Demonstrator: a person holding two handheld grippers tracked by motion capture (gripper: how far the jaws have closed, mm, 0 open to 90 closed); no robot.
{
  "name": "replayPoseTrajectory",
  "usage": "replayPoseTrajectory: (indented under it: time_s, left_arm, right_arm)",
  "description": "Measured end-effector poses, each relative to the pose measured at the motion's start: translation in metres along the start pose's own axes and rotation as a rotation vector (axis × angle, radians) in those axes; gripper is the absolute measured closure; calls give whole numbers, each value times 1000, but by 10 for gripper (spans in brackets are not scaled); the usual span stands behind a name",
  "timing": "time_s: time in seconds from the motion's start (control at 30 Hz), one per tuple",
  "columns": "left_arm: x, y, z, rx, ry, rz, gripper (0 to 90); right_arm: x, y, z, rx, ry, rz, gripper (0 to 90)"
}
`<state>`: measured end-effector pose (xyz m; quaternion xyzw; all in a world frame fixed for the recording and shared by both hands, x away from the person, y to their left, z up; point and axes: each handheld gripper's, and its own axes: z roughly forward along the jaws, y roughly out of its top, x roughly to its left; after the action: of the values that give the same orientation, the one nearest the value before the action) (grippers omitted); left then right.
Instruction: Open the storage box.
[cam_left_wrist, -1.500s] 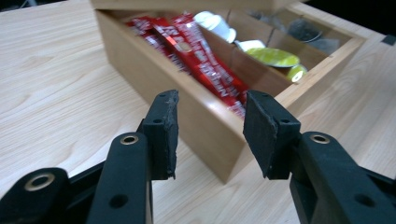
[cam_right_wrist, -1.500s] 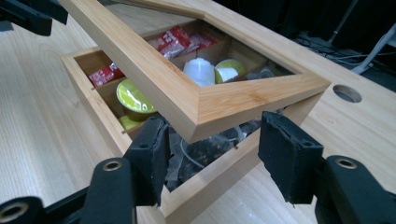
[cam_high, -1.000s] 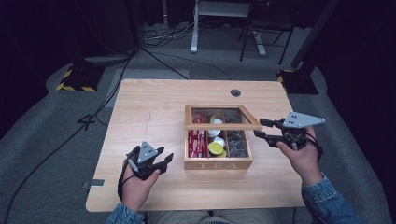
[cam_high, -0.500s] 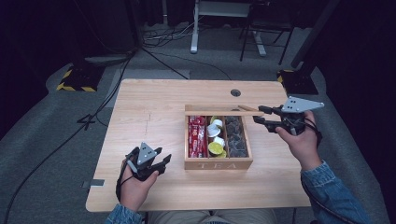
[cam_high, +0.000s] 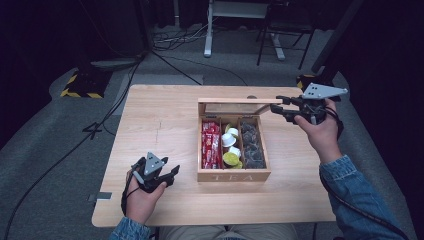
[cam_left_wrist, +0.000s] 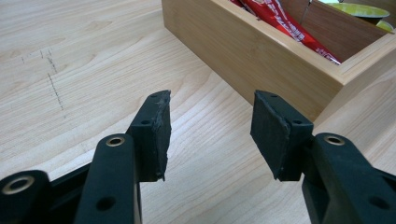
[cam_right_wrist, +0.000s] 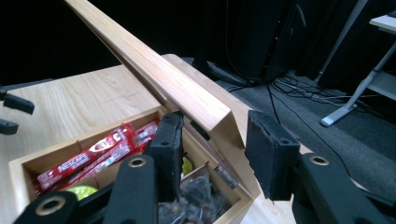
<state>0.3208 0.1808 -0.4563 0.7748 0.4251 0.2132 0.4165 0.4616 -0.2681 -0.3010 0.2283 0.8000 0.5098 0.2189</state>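
A wooden tea box (cam_high: 233, 172) is seen at the centre of the high view on the table (cam_high: 160, 125), its lid (cam_high: 239, 106) raised upright. The lid's corner is straddled by the right gripper (cam_high: 278, 105), whose jaws have just been closing; pad contact cannot be told. At lower left, the left gripper (cam_high: 174, 172) is held spread, its jaws just opening on nothing.
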Motion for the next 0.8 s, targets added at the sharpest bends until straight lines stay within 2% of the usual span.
replayPoseTrajectory:
  time_s: [0.23,0.37,0.5,0.67,0.8]
  left_arm:
    - [3,-3,5,22,-6,4,445]
    - [6,-6,6,40,-3,-10,440]
    - [6,-8,6,37,-26,-10,423]
    - [-1,-8,6,51,-54,44,418]
    - [0,-10,4,60,-61,42,413]
  right_arm:
    - [-14,9,9,-26,-2,39,576]
    - [-23,15,16,-30,-9,57,578]
    - [-30,19,23,-37,-18,75,569]
    - [-41,26,35,-43,-41,97,567]
    - [-51,30,43,-43,-52,118,570]
